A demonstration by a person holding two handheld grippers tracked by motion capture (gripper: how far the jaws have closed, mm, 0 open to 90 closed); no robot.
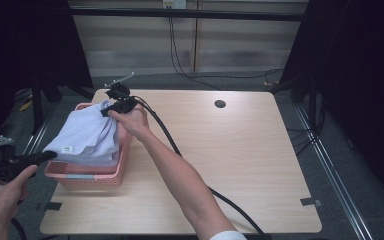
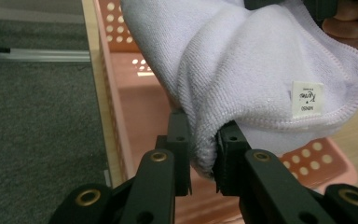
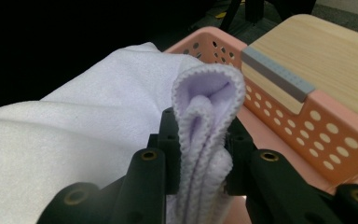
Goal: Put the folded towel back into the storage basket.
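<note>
You hold one lavender towel (image 1: 87, 135) stretched above one pink perforated basket (image 1: 92, 177) at the desk's (image 1: 230, 165) left edge. The left gripper (image 1: 50, 155) has its fingers (image 2: 179, 140) closed on the near corner, beside the white label (image 2: 307, 99). The right gripper (image 1: 114, 109) has its fingers (image 3: 168, 135) clamped on a folded hem at the far end.

Risks, as a judgement:
- The left grip takes only a small bunch of cloth; pulling the hands apart could strip it out.
- Sagging fabric may catch on the basket rim and drag the basket toward the desk edge.

Count: one towel, one basket, two grippers.
</note>
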